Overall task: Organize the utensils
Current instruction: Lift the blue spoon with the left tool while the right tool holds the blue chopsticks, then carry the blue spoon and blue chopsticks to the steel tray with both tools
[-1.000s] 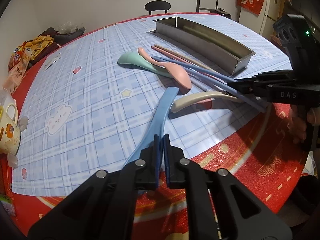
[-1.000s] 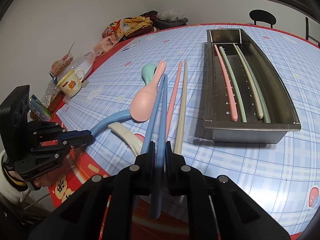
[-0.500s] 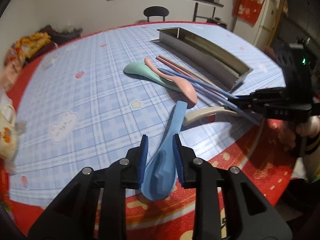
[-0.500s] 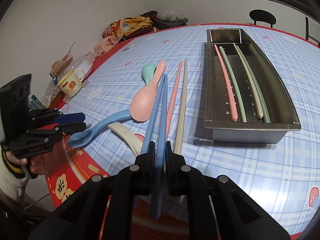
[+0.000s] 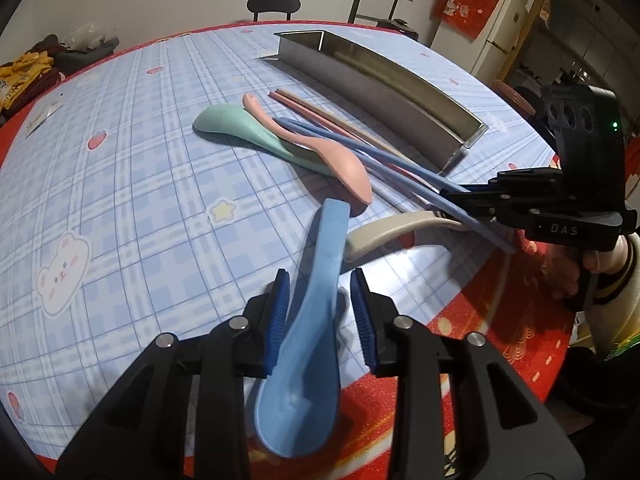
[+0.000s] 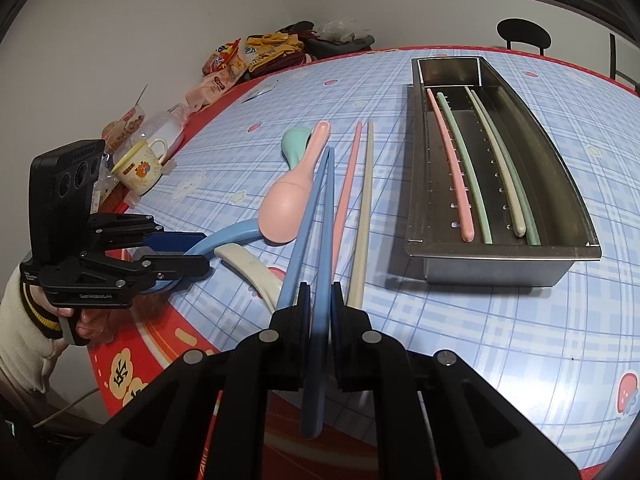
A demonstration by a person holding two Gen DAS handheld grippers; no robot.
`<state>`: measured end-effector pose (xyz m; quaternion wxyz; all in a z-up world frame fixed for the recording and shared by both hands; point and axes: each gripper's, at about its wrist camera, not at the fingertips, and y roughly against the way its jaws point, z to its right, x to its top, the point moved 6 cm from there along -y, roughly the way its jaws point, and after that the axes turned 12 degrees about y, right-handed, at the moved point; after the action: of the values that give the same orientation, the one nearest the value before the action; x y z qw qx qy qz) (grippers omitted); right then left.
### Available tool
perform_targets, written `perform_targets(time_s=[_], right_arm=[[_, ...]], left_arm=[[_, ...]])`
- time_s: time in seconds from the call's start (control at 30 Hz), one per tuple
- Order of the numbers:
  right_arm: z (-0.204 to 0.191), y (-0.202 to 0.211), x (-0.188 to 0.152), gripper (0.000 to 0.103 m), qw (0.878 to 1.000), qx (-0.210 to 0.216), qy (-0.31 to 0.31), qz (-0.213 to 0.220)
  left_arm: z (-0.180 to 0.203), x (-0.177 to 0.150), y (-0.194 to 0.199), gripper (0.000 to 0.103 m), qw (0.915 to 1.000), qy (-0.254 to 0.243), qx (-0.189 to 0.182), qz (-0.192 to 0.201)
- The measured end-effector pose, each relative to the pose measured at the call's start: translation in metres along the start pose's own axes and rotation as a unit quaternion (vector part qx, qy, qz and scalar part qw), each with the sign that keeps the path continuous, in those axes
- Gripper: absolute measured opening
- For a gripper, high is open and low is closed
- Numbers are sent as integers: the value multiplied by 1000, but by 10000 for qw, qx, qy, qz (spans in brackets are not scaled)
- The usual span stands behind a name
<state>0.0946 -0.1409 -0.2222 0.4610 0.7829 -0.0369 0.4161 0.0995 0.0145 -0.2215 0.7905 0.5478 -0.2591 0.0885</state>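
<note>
My left gripper (image 5: 320,300) is open, its jaws on either side of a blue spoon (image 5: 316,312) that lies on the table edge, bowl toward me. My right gripper (image 6: 320,300) is shut on a pair of blue chopsticks (image 6: 316,208), which rest across a pink spoon (image 6: 288,200). A green spoon (image 5: 240,132) lies under the pink one. A cream spoon (image 5: 392,228) lies beside the blue one. A pink chopstick (image 6: 348,184) and a cream chopstick (image 6: 366,200) lie on the cloth. A steel tray (image 6: 568,196) holds several chopsticks.
A yellow mug (image 6: 140,168) and snack bags (image 6: 224,64) sit at the table's left edge. A black chair (image 5: 272,4) stands behind the table. The round table has a blue plaid cloth (image 5: 120,160) with a red rim.
My left gripper has opened and let the blue spoon down onto the table, then moved forward around its bowl end. The right gripper has stayed shut on the blue chopsticks.
</note>
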Motion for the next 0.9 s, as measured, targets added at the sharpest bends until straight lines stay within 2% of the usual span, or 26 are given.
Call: perform_targets(time_s=[0.03,0.07,0.3,0.57,0.9], right_arm=[[0,0,0,10,10000,-8,-1,-5],[1,-1,0,10,10000,-21,4,-13],[2,-1,0,9,9998,-165,62,-12],[2,11,3,8,9982,-492,166,292],[4,19,5,8,9971,-553,131,498]], left_arm=[[-2,0,0,22,10000,24,75,28],[-3,0,-1,21,9999,47,110,55],[-14,-4,8,20,9980,454,181,404],[-26,-7,31,13,9923,887,122,856],[-25,-7,35,11,9903,1015,-1,953]])
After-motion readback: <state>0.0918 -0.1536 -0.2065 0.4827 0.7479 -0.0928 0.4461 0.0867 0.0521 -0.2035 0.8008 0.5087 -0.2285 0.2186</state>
